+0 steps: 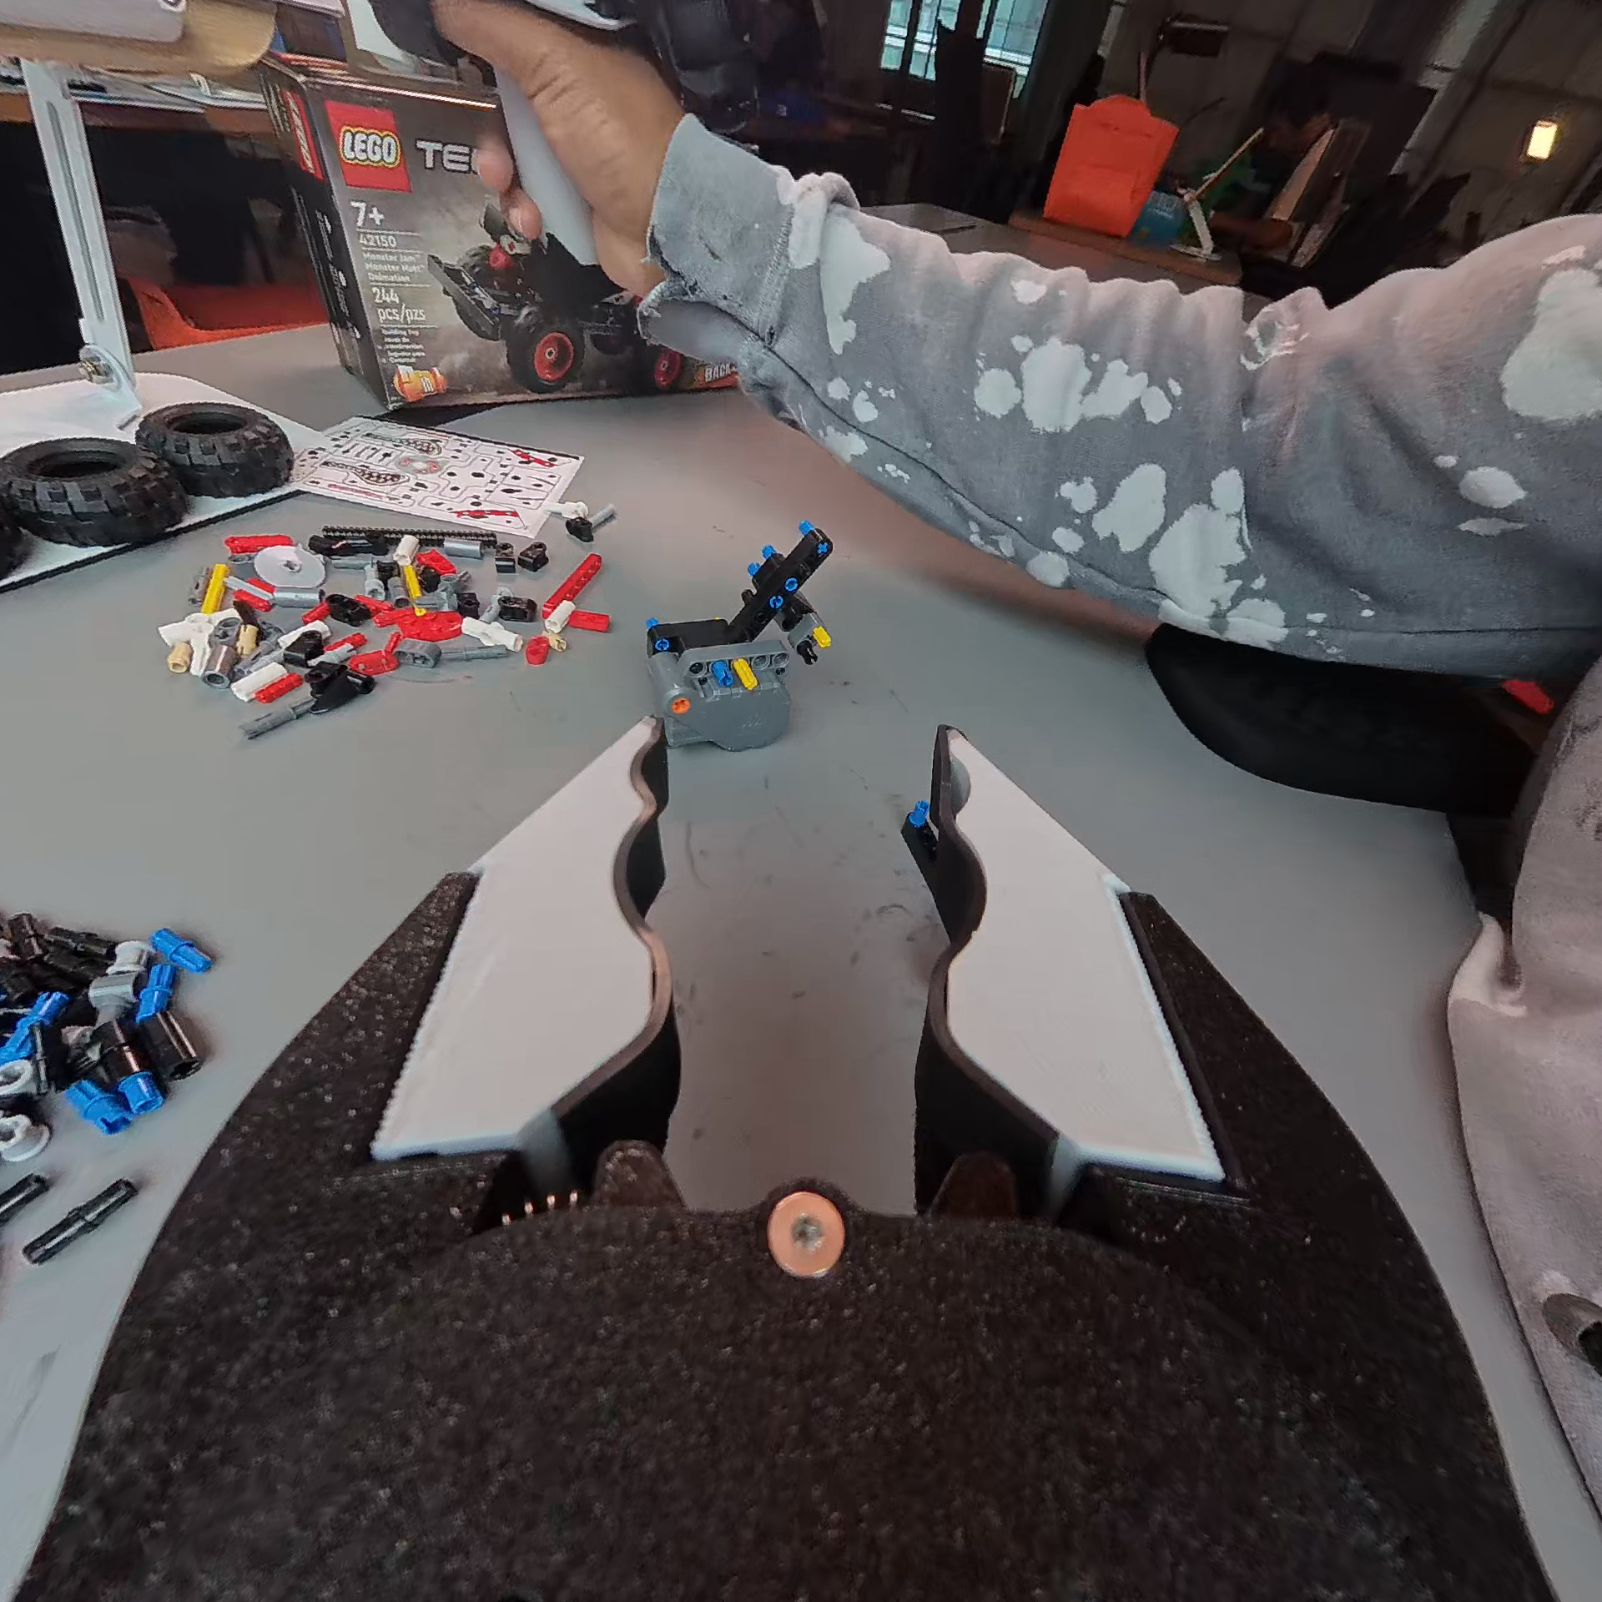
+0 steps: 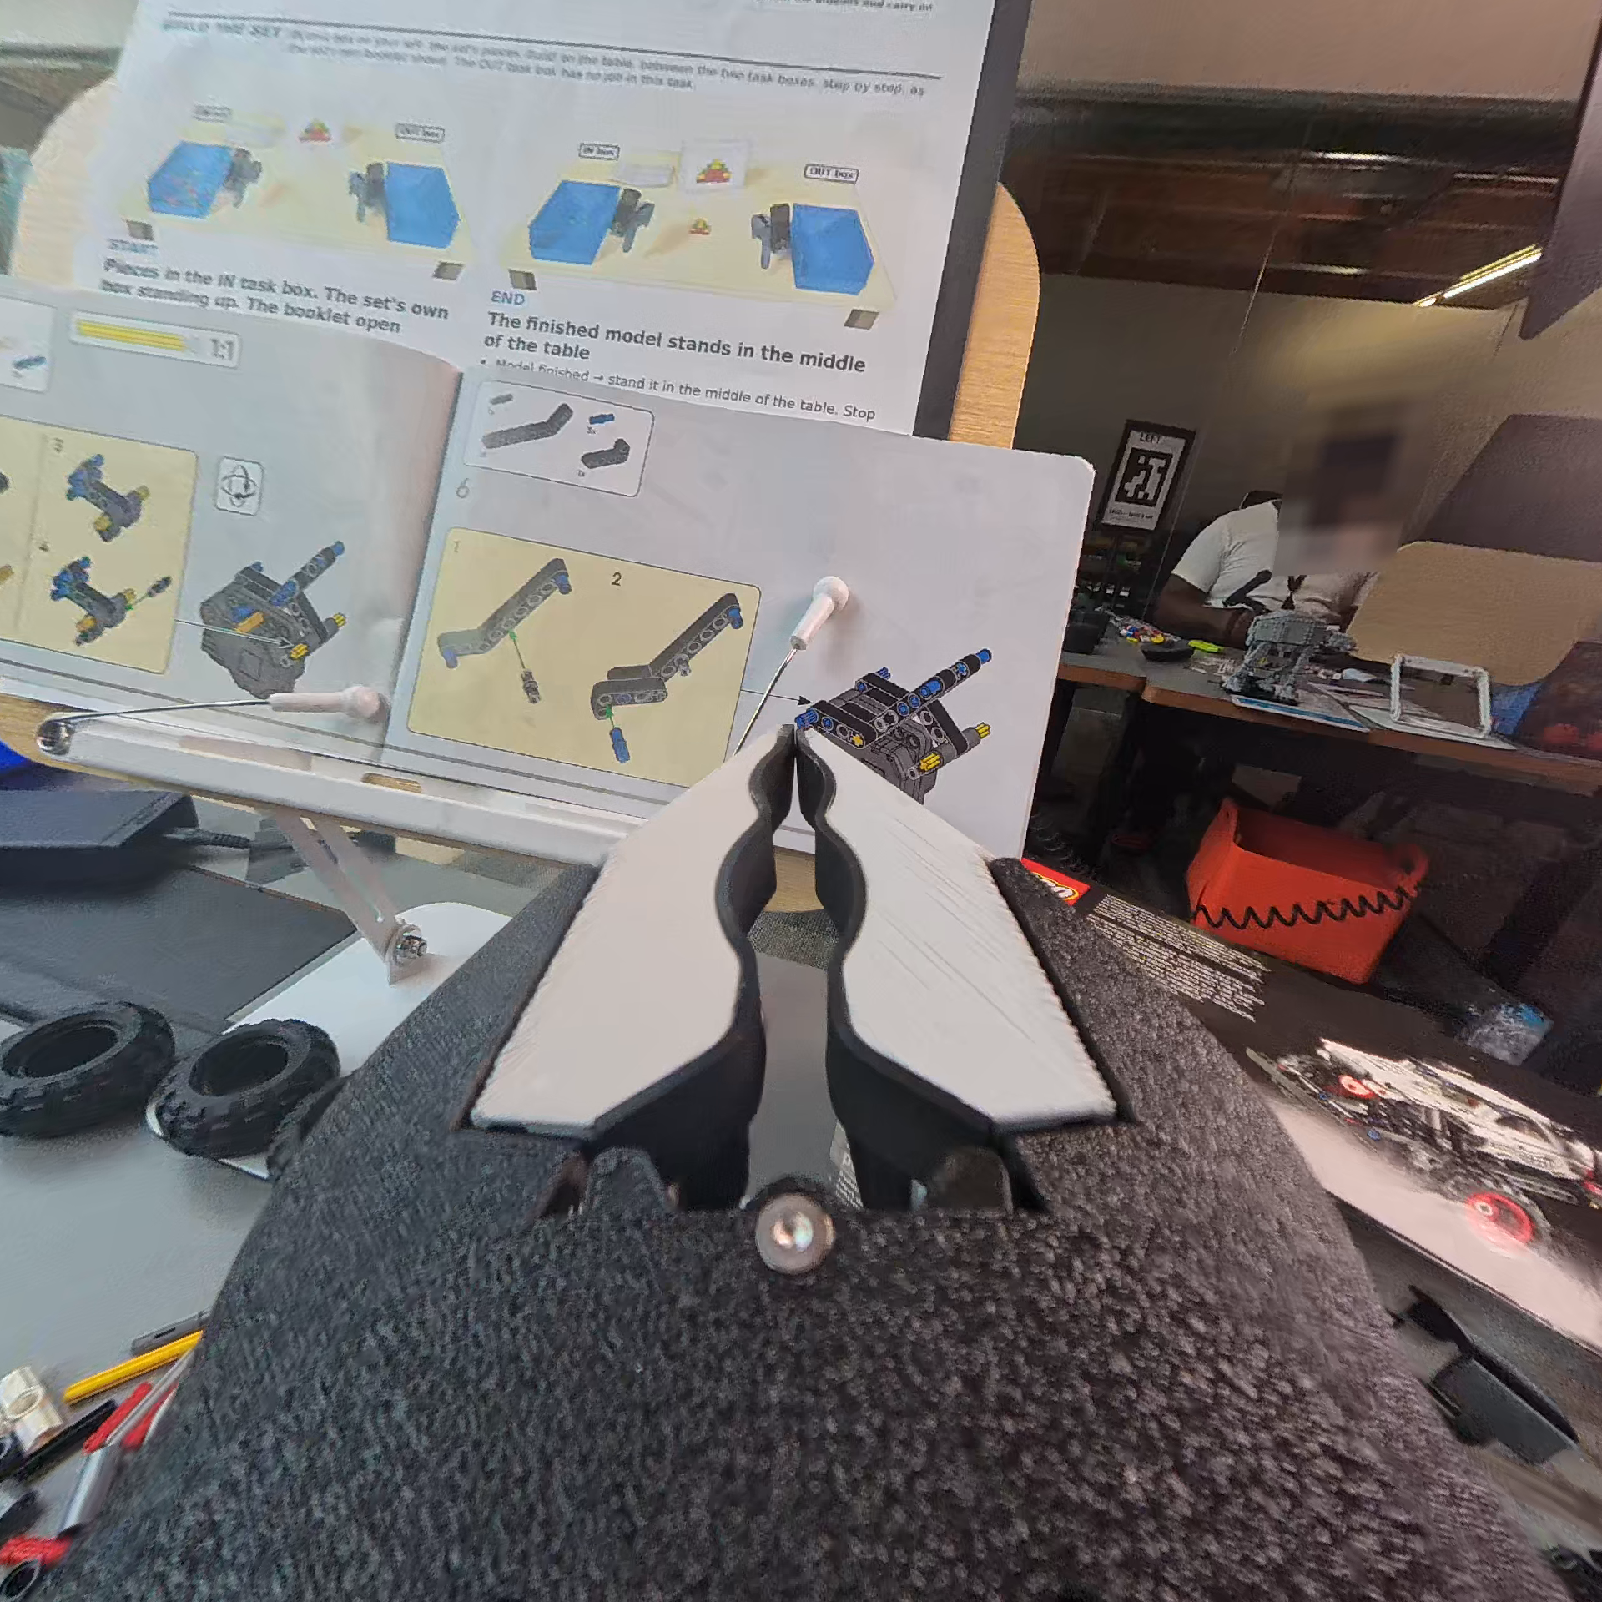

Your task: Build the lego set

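left tongs wide over the half-built motor block, right tongs up at the booklet

in the left wrist view the left gripper (image 1: 793, 784) hovers low over the grey table (image 1: 1084, 780) with its white, black-lined fingers spread wide and nothing between them. a small black piece with a blue pin (image 1: 919, 828) sits against the inner edge of the right-hand finger; whether it clings to the pad or lies on the table beneath, i cannot tell.

the task's thing, the partly built grey and black lego assembly with blue and yellow pins (image 1: 737, 646), stands just beyond the fingertips, centre of the frame, nearer the left-hand finger. its black angled beam runs up and to the right, away from the tongs. the left gripper is plainly the nearer one. loose red, black and white parts (image 1: 390, 611) lie at left.

the right gripper (image 2: 795, 737), fingertips pressed together on nothing, points at the open instruction booklet on a white stand (image 2: 607, 607), raised well above the table.
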A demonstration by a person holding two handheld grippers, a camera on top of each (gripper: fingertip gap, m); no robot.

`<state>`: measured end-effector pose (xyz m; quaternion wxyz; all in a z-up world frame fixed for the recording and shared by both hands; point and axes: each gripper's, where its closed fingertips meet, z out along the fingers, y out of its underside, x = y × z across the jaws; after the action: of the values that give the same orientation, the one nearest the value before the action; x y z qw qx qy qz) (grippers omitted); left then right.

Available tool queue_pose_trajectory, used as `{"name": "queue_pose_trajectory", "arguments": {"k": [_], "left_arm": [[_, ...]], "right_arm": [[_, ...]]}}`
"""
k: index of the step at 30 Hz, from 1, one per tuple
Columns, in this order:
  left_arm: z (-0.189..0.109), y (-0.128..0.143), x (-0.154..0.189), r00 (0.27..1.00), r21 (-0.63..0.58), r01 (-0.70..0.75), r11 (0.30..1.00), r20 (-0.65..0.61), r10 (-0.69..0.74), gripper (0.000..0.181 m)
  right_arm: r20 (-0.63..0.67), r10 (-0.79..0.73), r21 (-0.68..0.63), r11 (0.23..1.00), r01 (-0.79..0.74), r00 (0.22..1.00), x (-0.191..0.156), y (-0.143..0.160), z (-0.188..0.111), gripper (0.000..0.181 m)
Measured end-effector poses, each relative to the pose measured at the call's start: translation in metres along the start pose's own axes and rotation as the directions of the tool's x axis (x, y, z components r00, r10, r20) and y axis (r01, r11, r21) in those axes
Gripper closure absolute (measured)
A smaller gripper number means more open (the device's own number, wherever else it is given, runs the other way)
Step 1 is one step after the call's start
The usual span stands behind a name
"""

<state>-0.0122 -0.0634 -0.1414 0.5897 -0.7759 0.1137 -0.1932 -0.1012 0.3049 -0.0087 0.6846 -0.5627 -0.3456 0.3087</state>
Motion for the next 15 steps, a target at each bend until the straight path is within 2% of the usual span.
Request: {"name": "queue_pose_trajectory", "arguments": {"k": [4,15], "left_arm": [[0.0,0.0,-0.001,1.0,0.0,0.014,1.0,-0.004,-0.014,0.121],[0.0,-0.001,-0.007,0.998,0.007,0.067,0.998,-0.008,-0.067,0.122]], "right_arm": [[0.01,-0.031,-0.023,0.999,0.032,0.999,0.005,0.01,0.016,0.181],[0.042,-0.065,-0.043,0.997,0.066,0.997,-0.002,0.017,0.034,0.18]]}}
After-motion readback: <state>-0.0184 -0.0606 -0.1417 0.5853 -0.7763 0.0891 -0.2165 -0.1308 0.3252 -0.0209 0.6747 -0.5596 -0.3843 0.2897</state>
